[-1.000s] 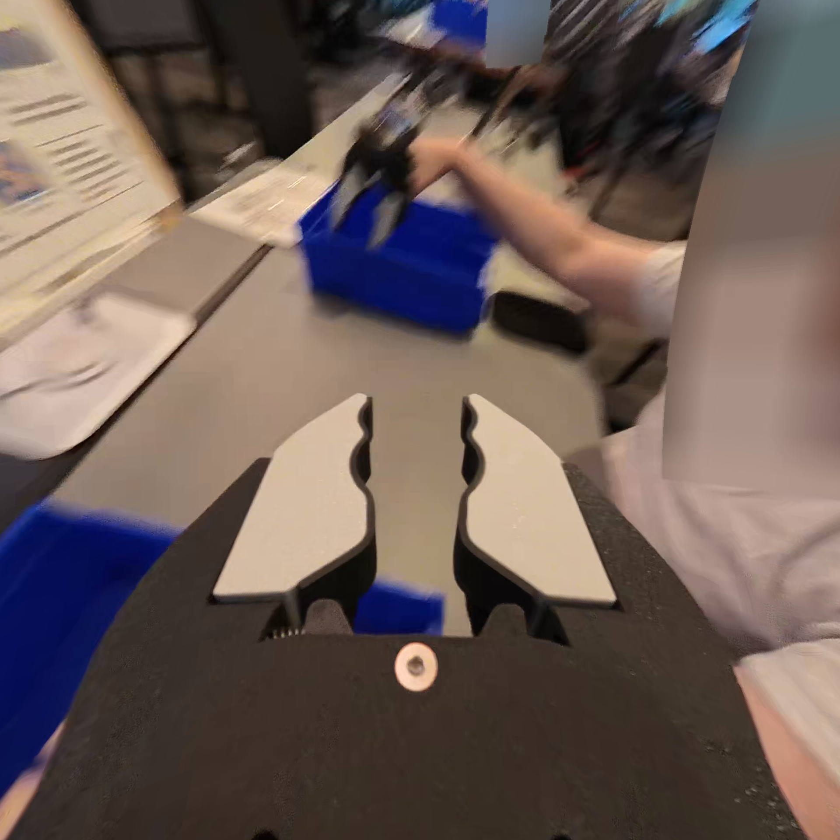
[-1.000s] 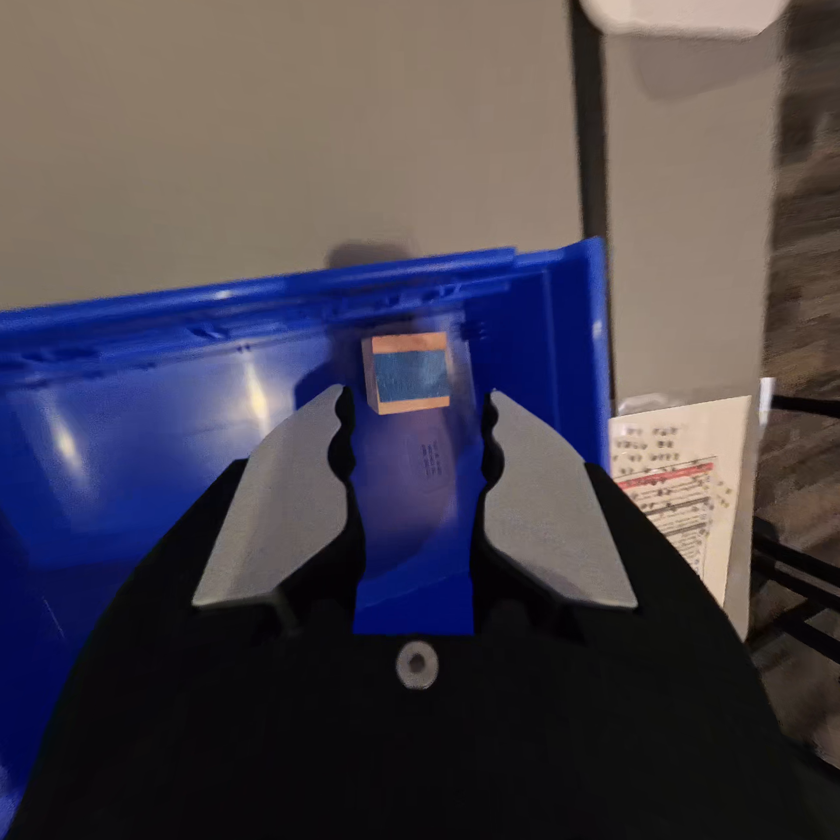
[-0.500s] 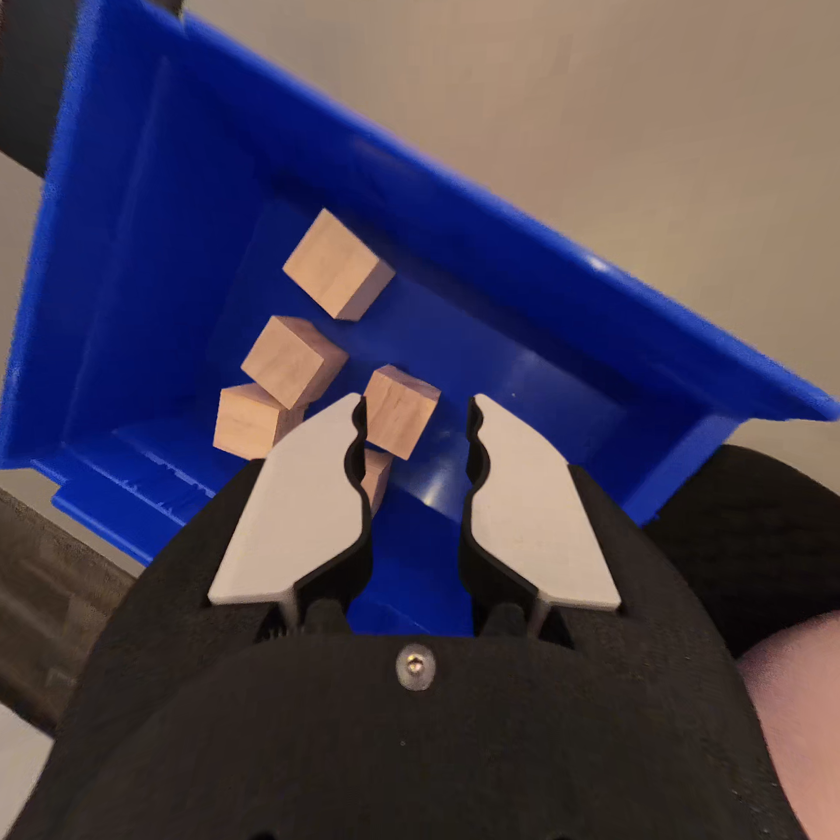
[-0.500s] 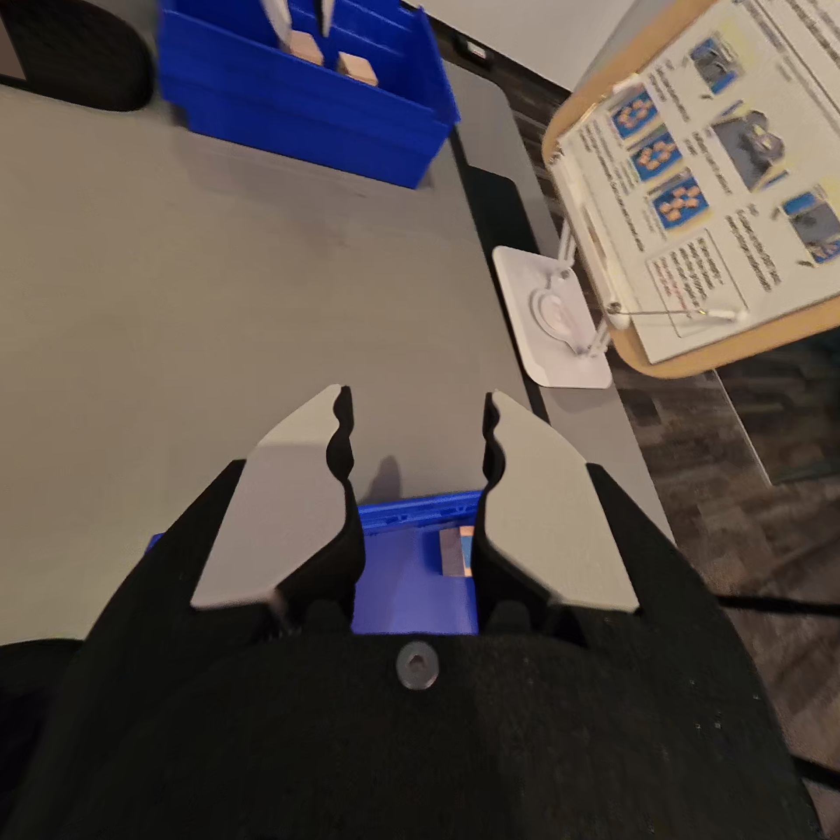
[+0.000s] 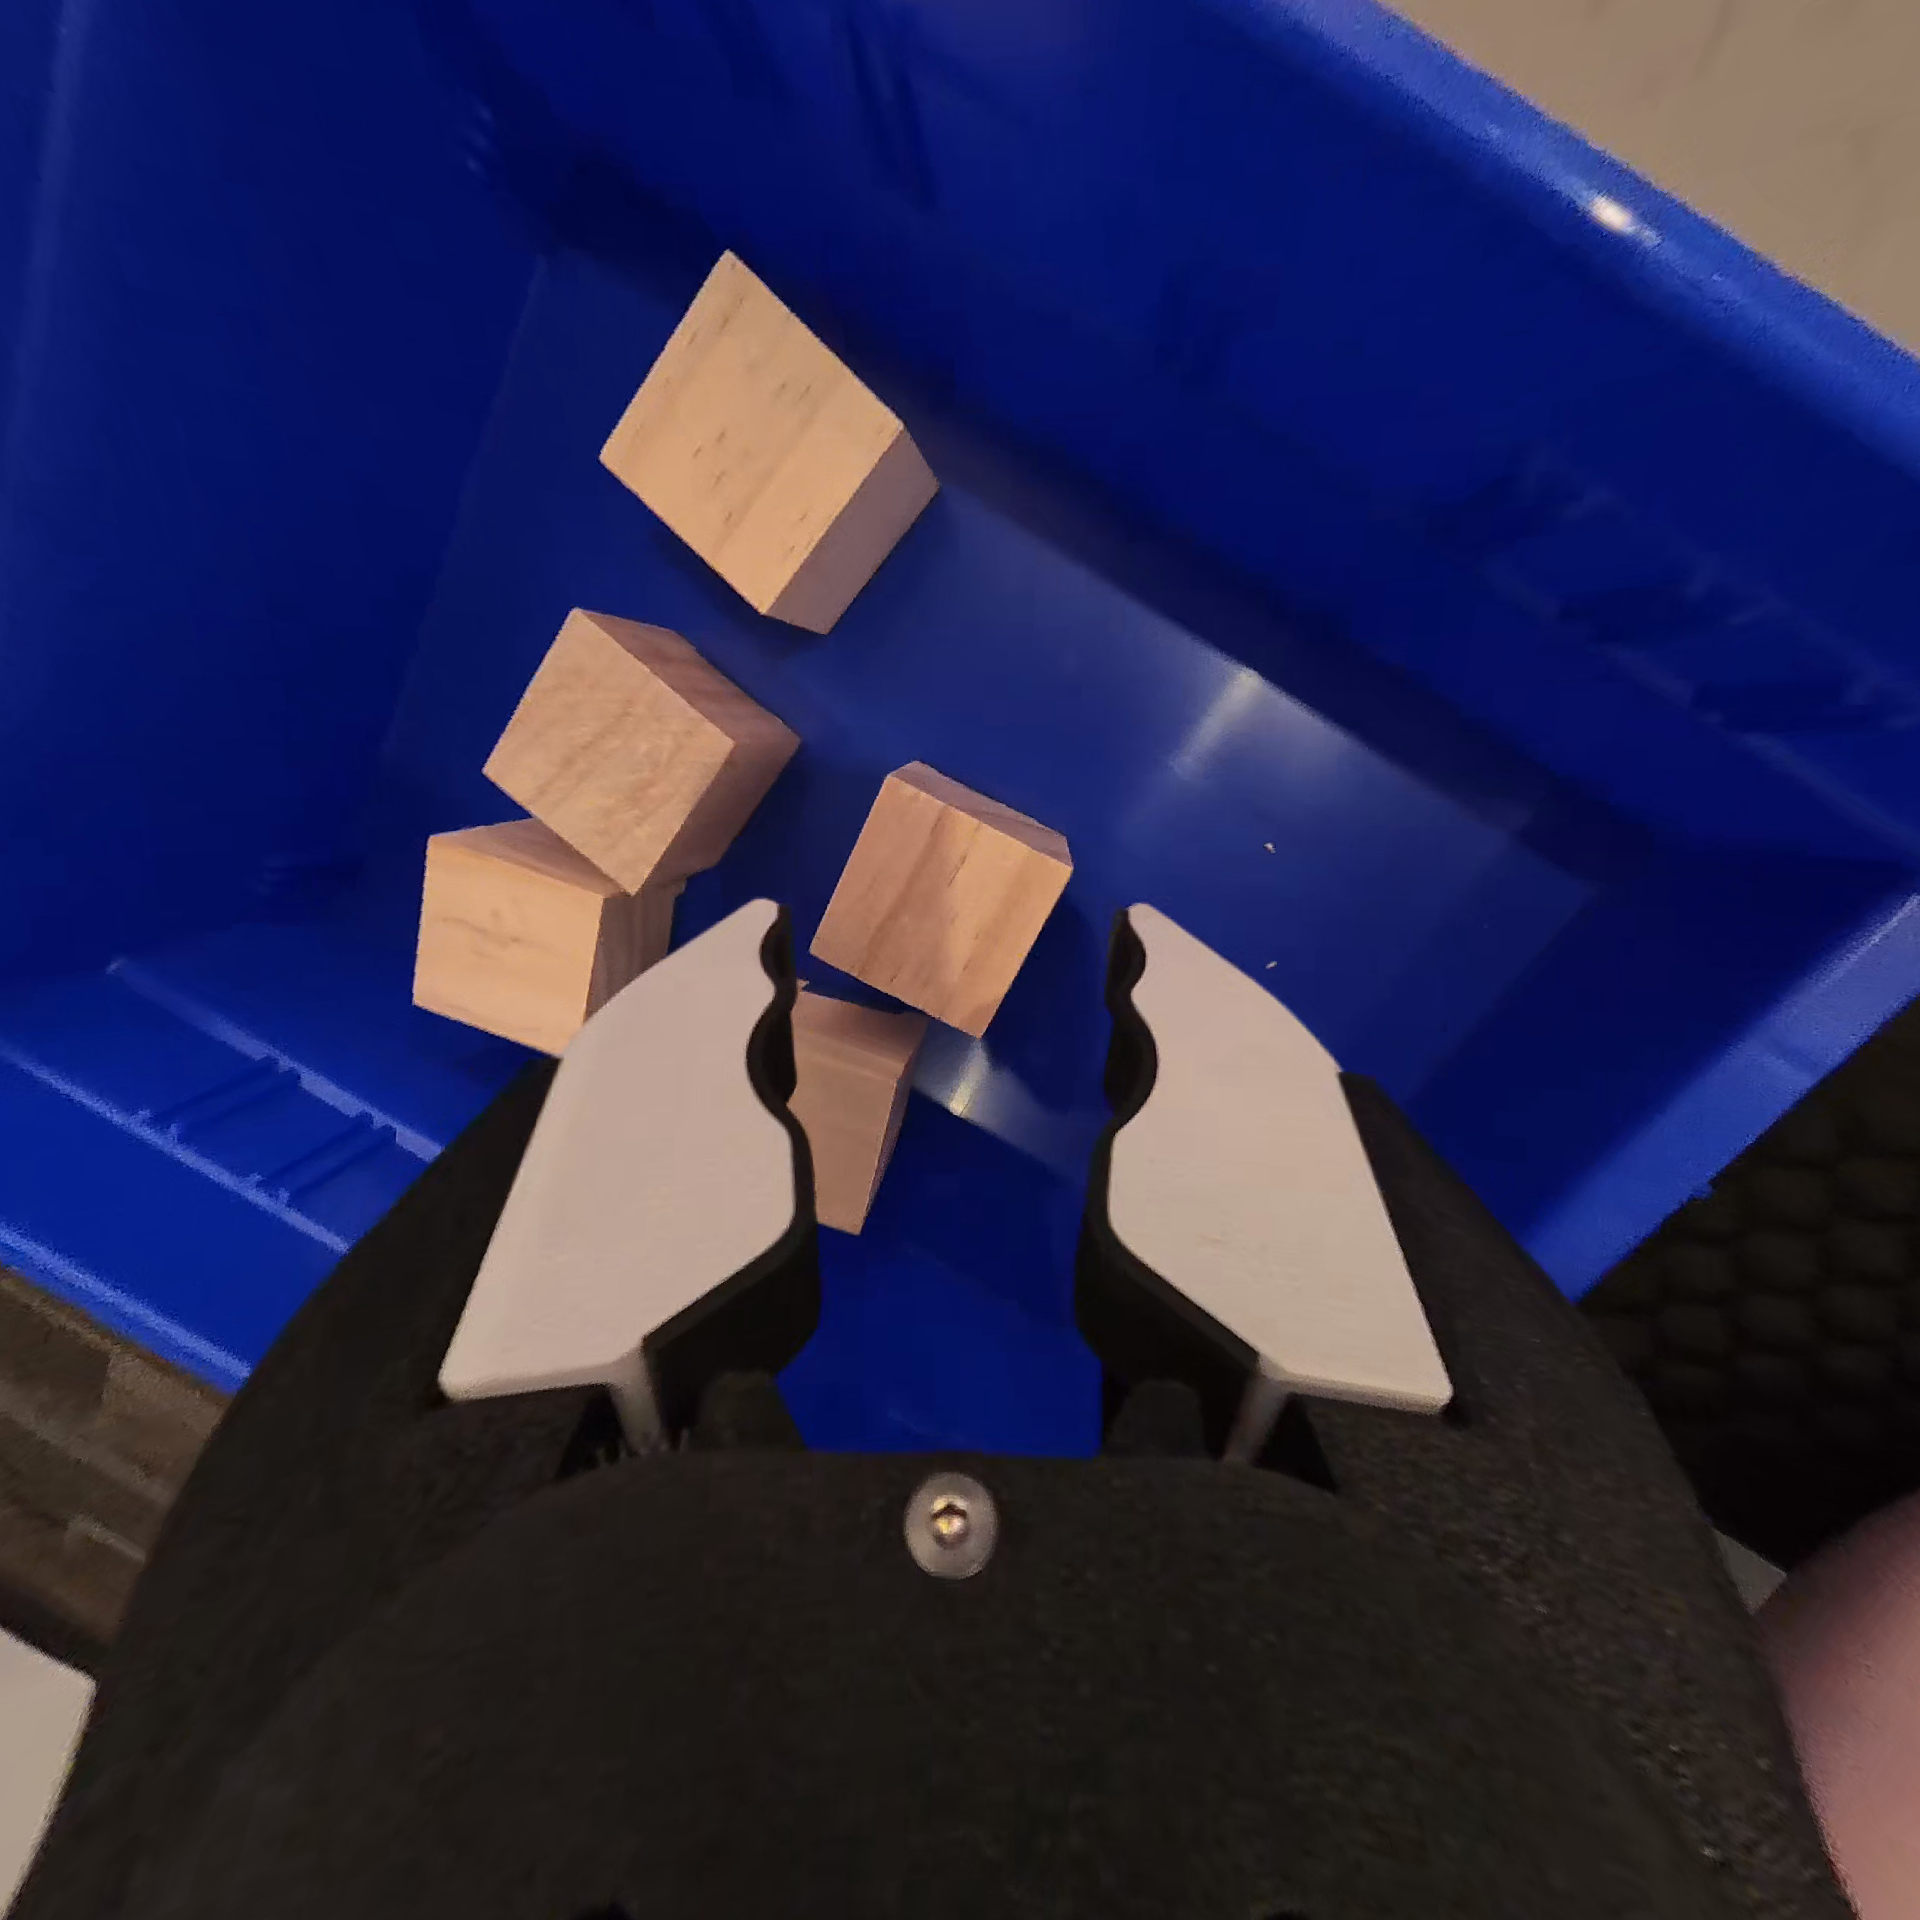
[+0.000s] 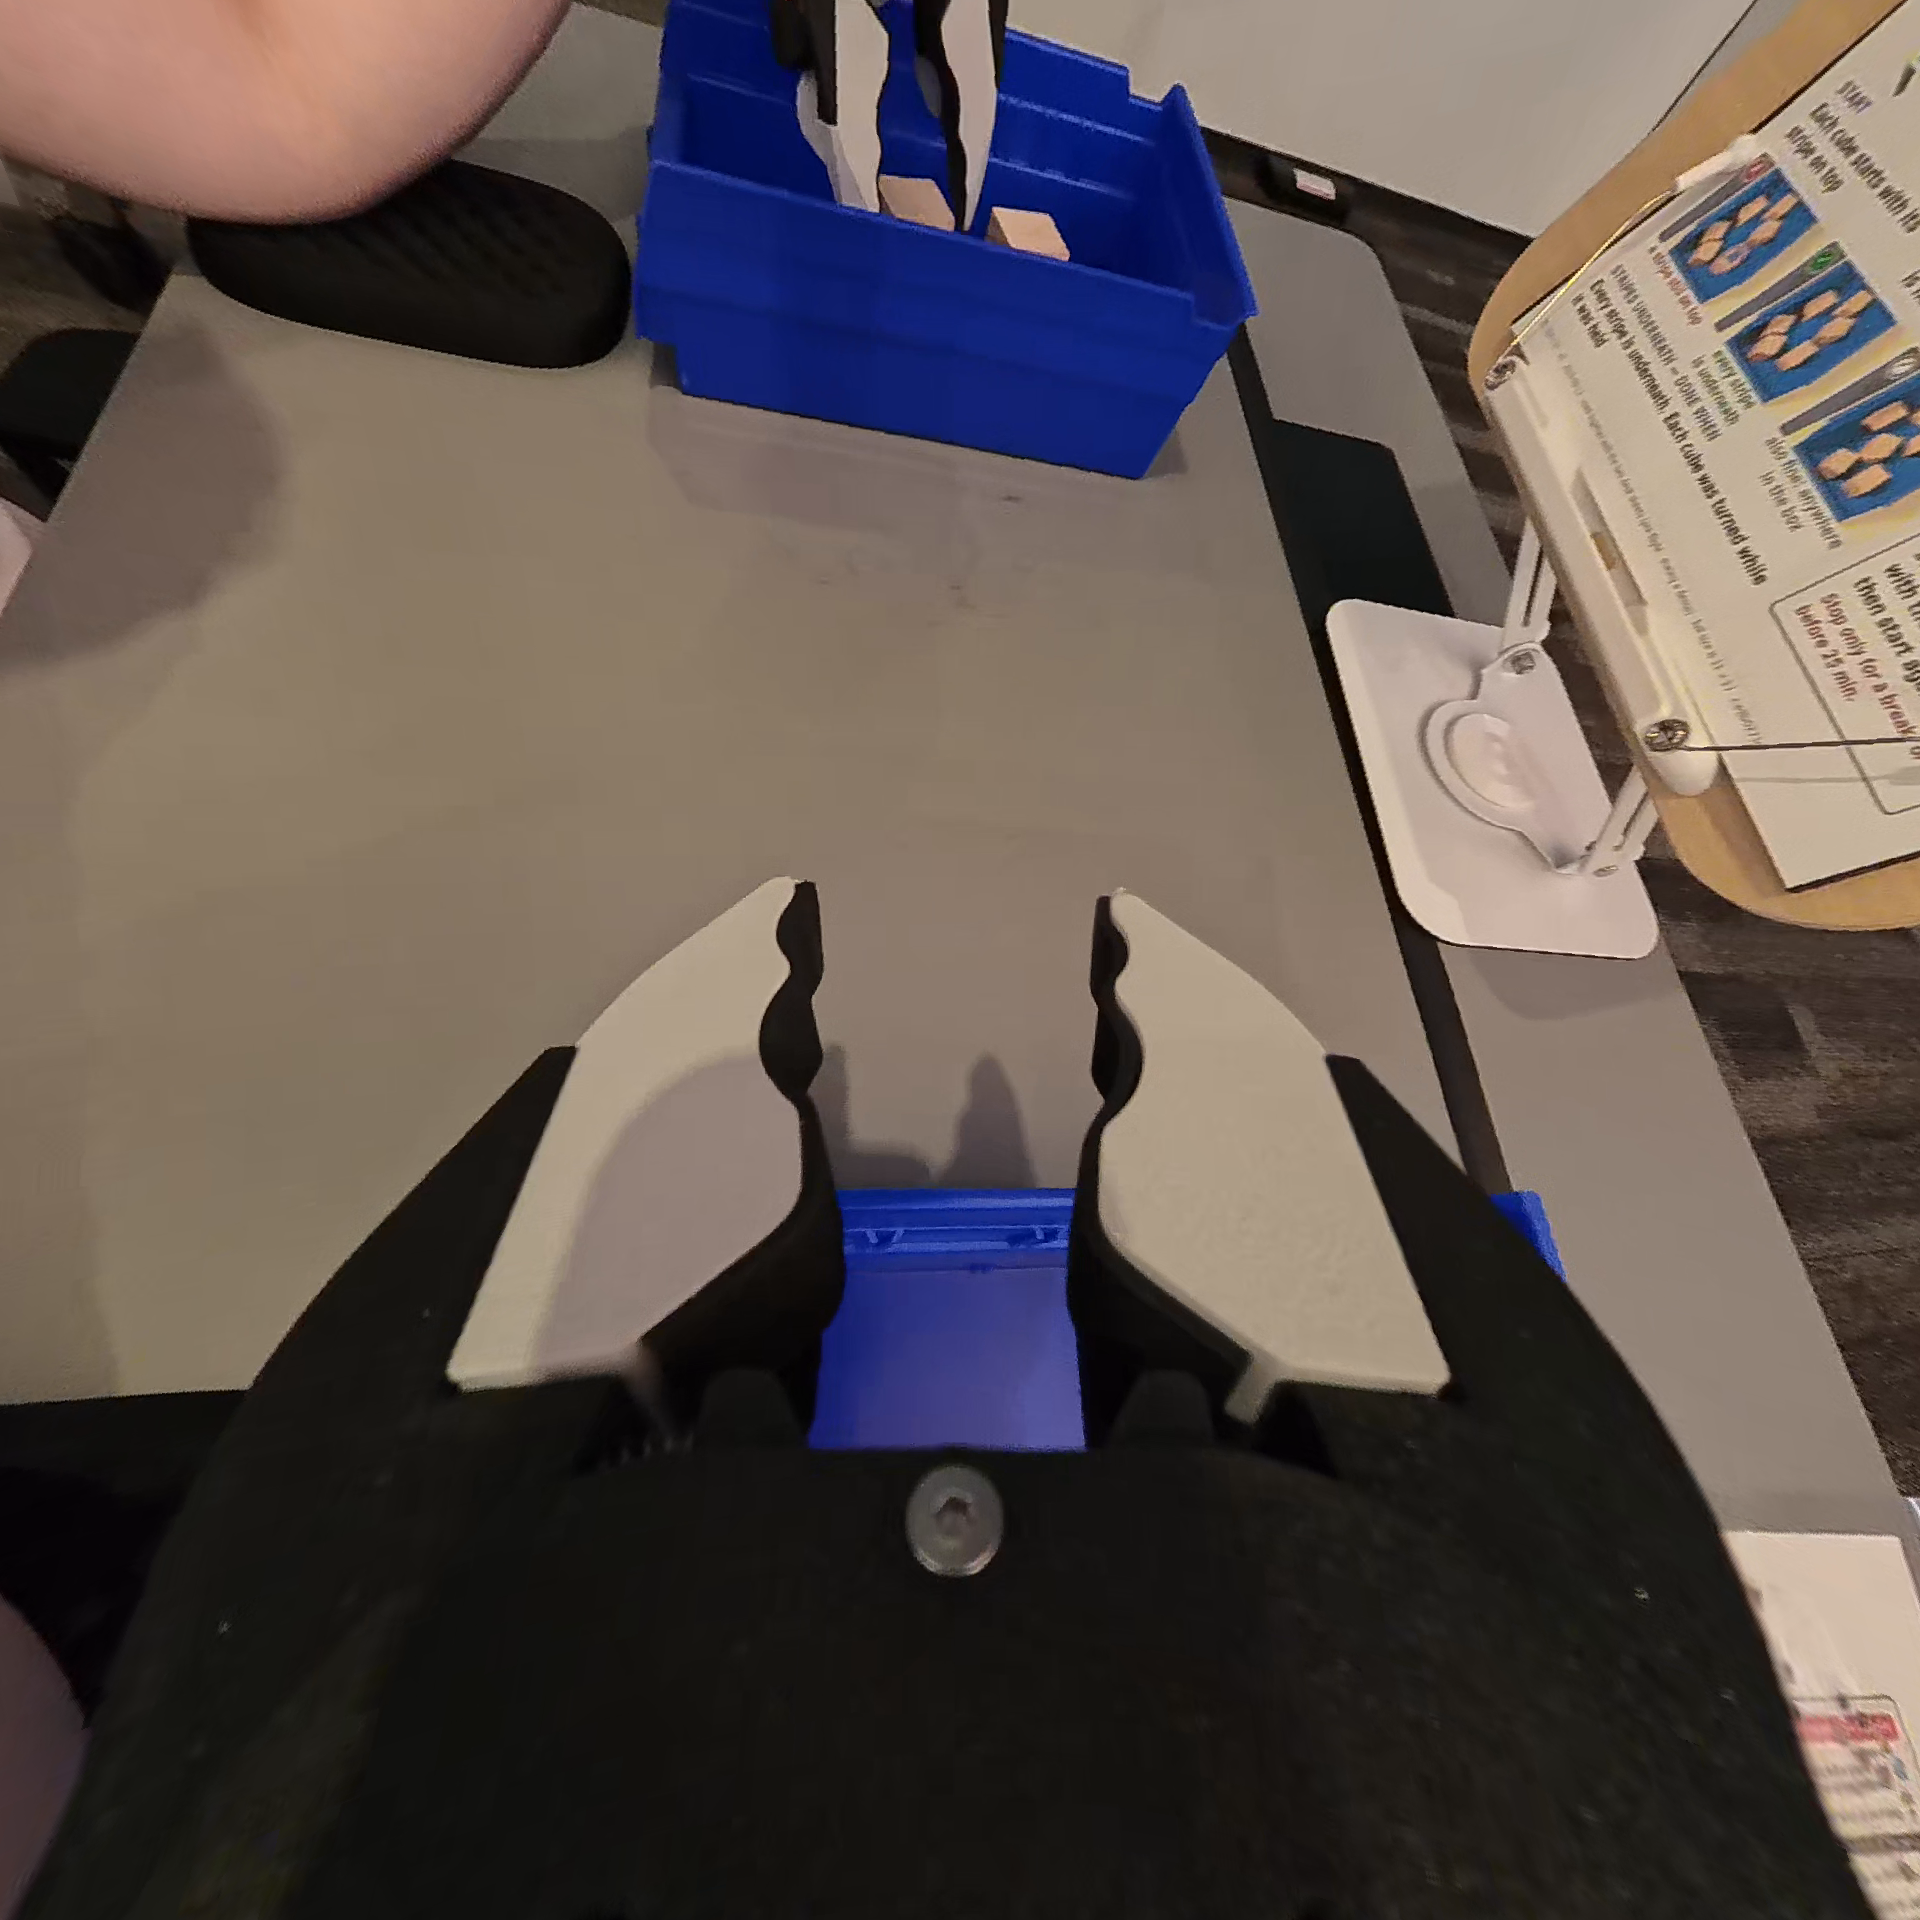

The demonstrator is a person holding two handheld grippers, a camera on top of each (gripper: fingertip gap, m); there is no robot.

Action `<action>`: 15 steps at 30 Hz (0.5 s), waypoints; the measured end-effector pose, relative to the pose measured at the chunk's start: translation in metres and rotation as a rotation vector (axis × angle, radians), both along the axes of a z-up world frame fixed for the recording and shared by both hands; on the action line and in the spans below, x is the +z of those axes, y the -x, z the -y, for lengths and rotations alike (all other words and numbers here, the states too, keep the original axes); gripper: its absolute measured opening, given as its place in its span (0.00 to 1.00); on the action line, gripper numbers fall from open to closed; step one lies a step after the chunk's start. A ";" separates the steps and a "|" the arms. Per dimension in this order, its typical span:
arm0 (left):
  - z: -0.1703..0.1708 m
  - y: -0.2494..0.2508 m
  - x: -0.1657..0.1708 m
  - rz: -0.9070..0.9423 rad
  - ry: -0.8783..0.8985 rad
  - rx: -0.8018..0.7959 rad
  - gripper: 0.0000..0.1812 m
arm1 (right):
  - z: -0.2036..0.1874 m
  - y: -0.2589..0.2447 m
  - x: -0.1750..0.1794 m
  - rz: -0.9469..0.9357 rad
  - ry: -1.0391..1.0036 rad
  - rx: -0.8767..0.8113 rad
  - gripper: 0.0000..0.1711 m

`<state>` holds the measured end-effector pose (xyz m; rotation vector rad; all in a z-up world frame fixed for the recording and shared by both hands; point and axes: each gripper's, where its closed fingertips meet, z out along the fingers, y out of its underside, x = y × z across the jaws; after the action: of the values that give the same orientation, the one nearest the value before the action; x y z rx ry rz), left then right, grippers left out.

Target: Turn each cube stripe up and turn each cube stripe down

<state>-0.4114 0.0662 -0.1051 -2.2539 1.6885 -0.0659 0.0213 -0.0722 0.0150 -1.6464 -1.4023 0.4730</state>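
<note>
In the left wrist view, several plain wooden cubes lie in a blue bin (image 5: 1351,436), no stripe showing on any visible face. My left gripper (image 5: 951,920) is open and empty, just above one cube (image 5: 940,894), with another cube (image 5: 847,1101) partly hidden behind its left finger. In the right wrist view, my right gripper (image 6: 951,899) is open and empty, held over the grey table (image 6: 623,675) above a second blue bin (image 6: 951,1330), whose inside is mostly hidden. The far blue bin (image 6: 914,332) holds the left gripper (image 6: 904,156) and two visible cubes.
A black padded rest (image 6: 410,270) lies left of the far bin. A white stand (image 6: 1496,779) holds an instruction board (image 6: 1766,499) at the table's right edge. A person's arm (image 6: 260,94) shows at top left. Papers (image 6: 1839,1714) lie at lower right.
My left gripper swung from facing across the table down into the bin of cubes and moved closer. My right gripper lifted out of its bin with the striped cube and now faces across the table.
</note>
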 end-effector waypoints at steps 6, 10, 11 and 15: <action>-0.005 -0.002 -0.013 -0.014 0.019 -0.022 0.32 | 0.000 0.002 -0.012 0.011 0.054 0.025 0.29; -0.006 0.002 -0.026 -0.067 0.051 -0.013 0.31 | 0.000 0.005 -0.022 0.040 0.086 0.040 0.29; -0.007 0.001 -0.028 -0.070 0.053 -0.016 0.30 | -0.001 0.006 -0.024 0.046 0.094 0.045 0.29; -0.006 0.003 -0.030 -0.099 0.058 -0.018 0.29 | -0.002 0.009 -0.029 0.059 0.109 0.054 0.29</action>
<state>-0.4146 0.0725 -0.1352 -2.3199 1.7784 -0.0079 0.0122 -0.0706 -0.0140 -1.7254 -1.4901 0.5446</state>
